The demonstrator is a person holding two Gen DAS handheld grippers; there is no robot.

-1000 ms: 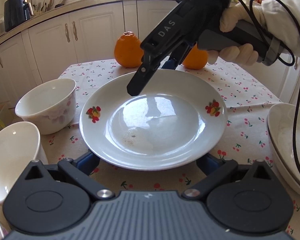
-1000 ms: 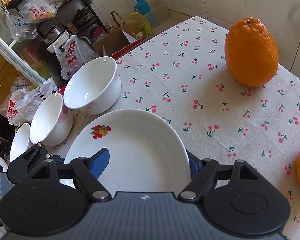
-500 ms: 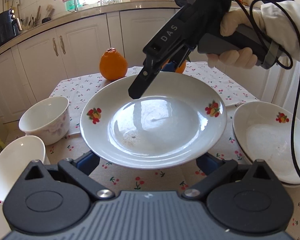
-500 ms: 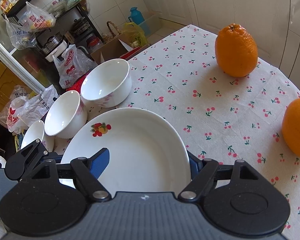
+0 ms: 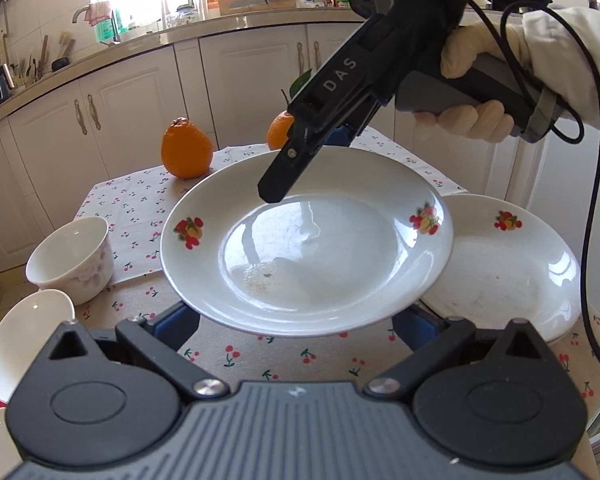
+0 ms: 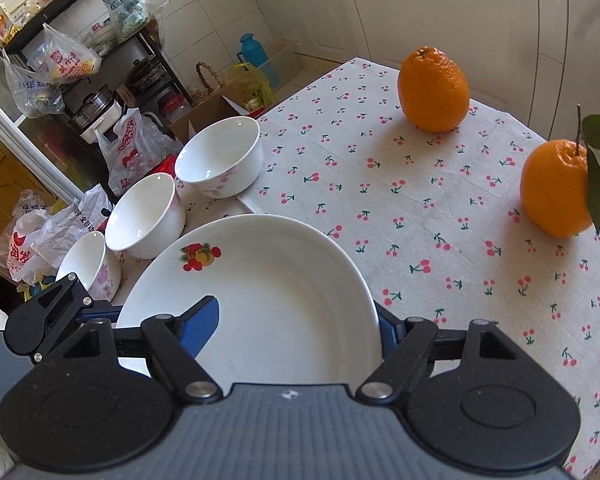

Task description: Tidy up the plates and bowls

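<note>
Left tongs sat under the near rim of the plate, both blue fingers tucked beneath it. Whether they were pinching or only cradling, I could not tell, because the plate hid the tips.

Right tongs were on the far rim, one finger lying across the top face and the other below the edge. That was a clamp on the plate, with the gloved hand behind it.

So the plate hung between the two, clear of the table and close to level, fruit prints showing on either side.

Here was the relation that mattered. In the left wrist view the second plate lay on the cloth to the right of the carried one. The carried plate's right edge overlapped its left edge in that view. I'd call that the landing spot for a stack.

That meant a sideways carry to the right and then a lowering. The right hand was the nearer of the two to it.

A round plate has no long axis, so only the centring would count.

The bowls stood on the opposite side, to the left, well apart from the second plate and out of the likely path.
</note>
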